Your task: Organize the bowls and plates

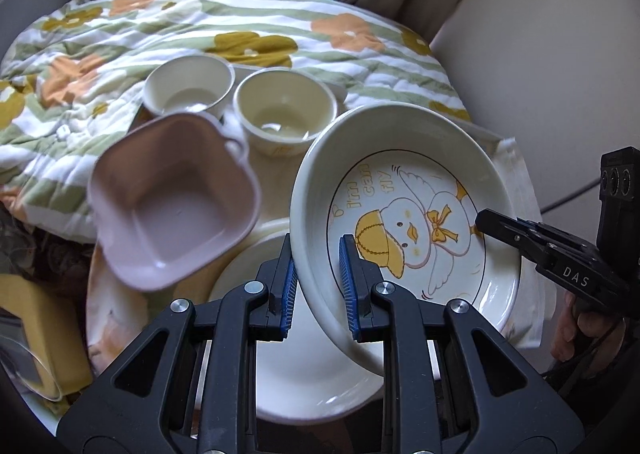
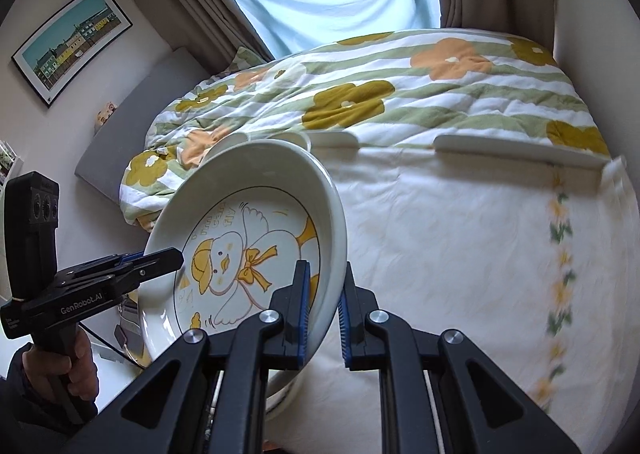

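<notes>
Left of frame in the left wrist view: square mauve plastic bowl (image 1: 172, 202), tilted and blurred, in front of two round cream ceramic bowls (image 1: 190, 88) (image 1: 285, 116) that sit side by side before the floral green-striped quilt (image 1: 120, 54).

Centre, lower: plain cream round plate (image 1: 304, 378) lying flat beneath the lifted item.

Centre to right: cream deep-rimmed ceramic plate printed with a yellow-capped duck (image 1: 404, 222), raised and steeply tilted. Glossy glaze, tall wall, thin dark ring around the picture, lettering beside the duck.

Left gripper (image 1: 318, 286): blue-padded fingers pinching the duck plate's rim, one pad outside the wall, one inside.

Right gripper (image 2: 324, 308): fingers straddling the opposite rim; they appear to clamp it, though a narrow gap may remain at the outer pad.

Handling note: likely step is carrying the duck plate onto the plain plate to stack. Judged advice: level it between both grips, centre it above the plate below, lower slowly, and release only once it is seated; glazed rims may slip.

Right of frame in the right wrist view: cream floral-edged cloth (image 2: 460, 246) covering the tabletop.
</notes>
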Motion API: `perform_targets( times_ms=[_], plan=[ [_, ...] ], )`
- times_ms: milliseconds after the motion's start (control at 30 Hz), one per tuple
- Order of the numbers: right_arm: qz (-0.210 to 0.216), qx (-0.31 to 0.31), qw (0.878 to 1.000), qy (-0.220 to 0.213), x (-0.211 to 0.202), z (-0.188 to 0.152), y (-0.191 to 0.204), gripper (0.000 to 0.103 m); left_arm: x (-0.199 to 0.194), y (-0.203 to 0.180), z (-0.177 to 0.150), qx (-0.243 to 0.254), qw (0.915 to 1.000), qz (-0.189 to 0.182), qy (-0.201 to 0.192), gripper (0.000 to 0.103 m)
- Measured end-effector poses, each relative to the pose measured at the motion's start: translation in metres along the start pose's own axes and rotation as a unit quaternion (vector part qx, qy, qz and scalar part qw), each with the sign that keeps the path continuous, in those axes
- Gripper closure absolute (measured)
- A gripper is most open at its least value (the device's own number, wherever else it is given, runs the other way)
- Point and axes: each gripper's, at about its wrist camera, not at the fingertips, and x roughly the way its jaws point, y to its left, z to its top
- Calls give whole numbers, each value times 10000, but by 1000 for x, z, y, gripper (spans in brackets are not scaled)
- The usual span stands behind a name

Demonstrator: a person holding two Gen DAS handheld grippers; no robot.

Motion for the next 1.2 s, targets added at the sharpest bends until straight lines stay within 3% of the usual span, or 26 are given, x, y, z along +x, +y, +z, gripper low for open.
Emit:
perform_targets(
  times_ms=[333, 567, 967, 1200],
  plan=[
    [-306, 366, 9983, 341, 25, -67, 33, 91, 20, 50, -62, 84, 9978, -149, 633, 85],
    [-467, 362, 9971, 489, 39, -80, 31, 91, 42, 58, -67, -21, 9971, -129, 744, 85],
    [-664, 239, 9962, 507, 45, -81, 26, 91, 66, 39, -65, 427, 9948, 458, 802, 85],
    [-726, 43, 9959, 543, 48, -79, 28, 91, 69, 14, -65, 1102, 9844, 1214, 642, 84]
  ],
)
